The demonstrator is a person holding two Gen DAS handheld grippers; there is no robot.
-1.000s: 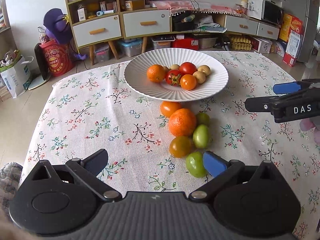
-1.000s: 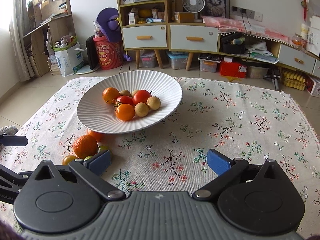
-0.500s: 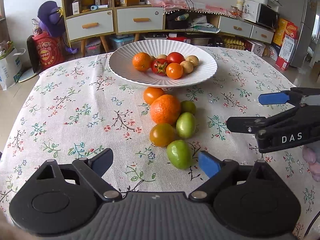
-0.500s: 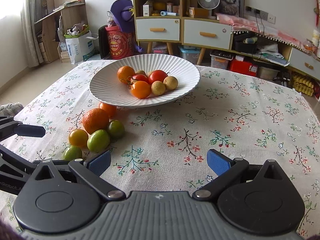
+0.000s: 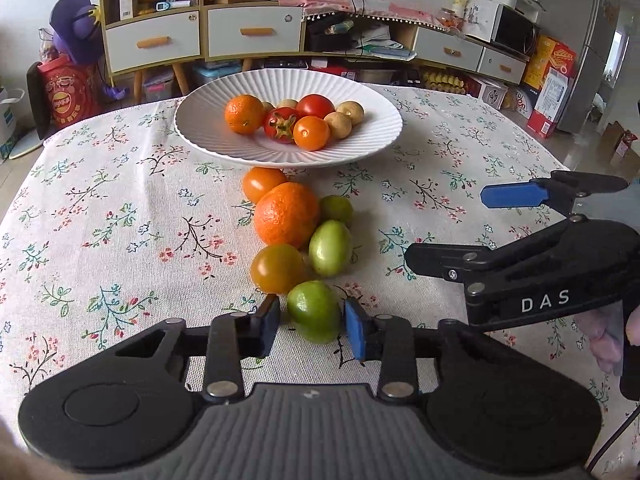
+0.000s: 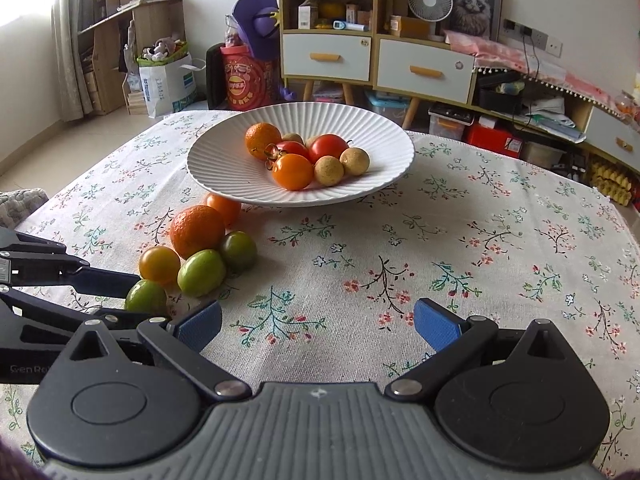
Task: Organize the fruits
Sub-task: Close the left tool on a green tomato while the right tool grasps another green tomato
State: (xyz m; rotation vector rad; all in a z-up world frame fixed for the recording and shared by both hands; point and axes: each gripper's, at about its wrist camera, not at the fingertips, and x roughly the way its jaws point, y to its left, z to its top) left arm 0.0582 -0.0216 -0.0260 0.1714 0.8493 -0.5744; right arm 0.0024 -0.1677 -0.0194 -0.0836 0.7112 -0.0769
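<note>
While our left gripper [image 5: 311, 322] is clamping its blue pads on the nearest green tomato [image 5: 315, 311] at six o'clock of the fruit cluster on the floral tablecloth [image 5: 120, 216], we are holding our right gripper [image 6: 318, 326] at three o'clock with fingers wide apart (nothing between them); the white ribbed plate [image 5: 200, 128] is sitting at twelve.
</note>
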